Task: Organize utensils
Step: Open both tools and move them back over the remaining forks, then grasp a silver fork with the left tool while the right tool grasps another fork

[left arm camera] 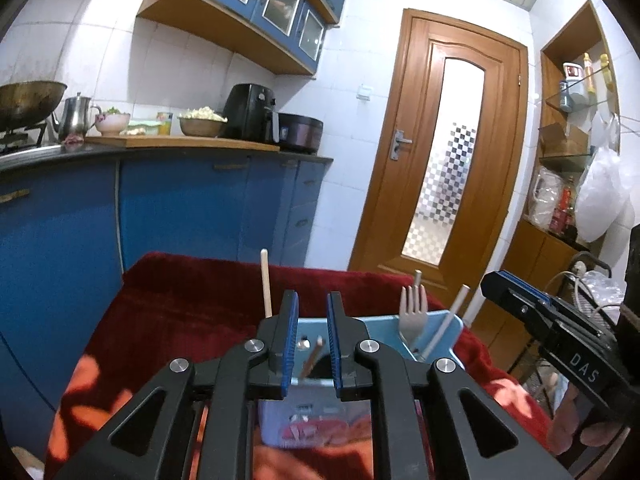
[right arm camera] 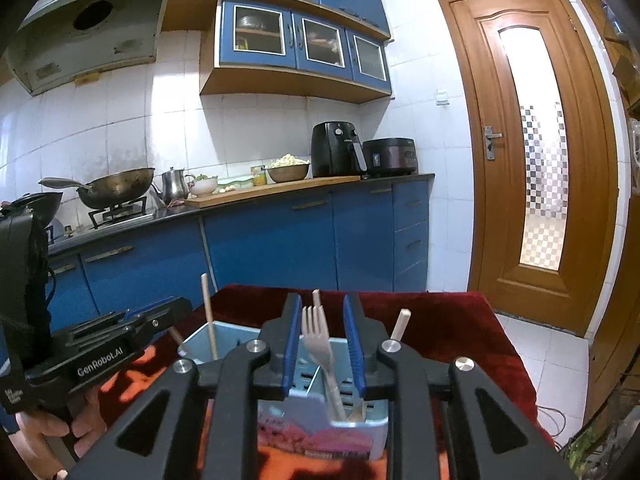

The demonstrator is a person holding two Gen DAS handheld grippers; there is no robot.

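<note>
A light blue utensil holder (left arm camera: 440, 322) (right arm camera: 240, 334) stands on a red cloth. A pale fork (left arm camera: 413, 312) (right arm camera: 318, 338) stands tines up in its right compartment, with pale sticks (left arm camera: 448, 326) beside it. A wooden stick (left arm camera: 266, 284) (right arm camera: 209, 318) stands in the left compartment. My left gripper (left arm camera: 313, 342) is open and empty just above the left compartment, with a thin stick (left arm camera: 312, 360) seen between its jaws. My right gripper (right arm camera: 322, 344) is open around the fork without pinching it. Each gripper shows in the other's view, the right one (left arm camera: 516, 292) and the left one (right arm camera: 160, 312).
The red cloth (left arm camera: 192, 304) (right arm camera: 448, 320) covers a small table. Beyond it are blue kitchen cabinets (right arm camera: 280, 240) with a wok (right arm camera: 116, 186), kettle, bowls and an air fryer (right arm camera: 336, 150) on the counter. A wooden door (right arm camera: 532, 152) is at the right.
</note>
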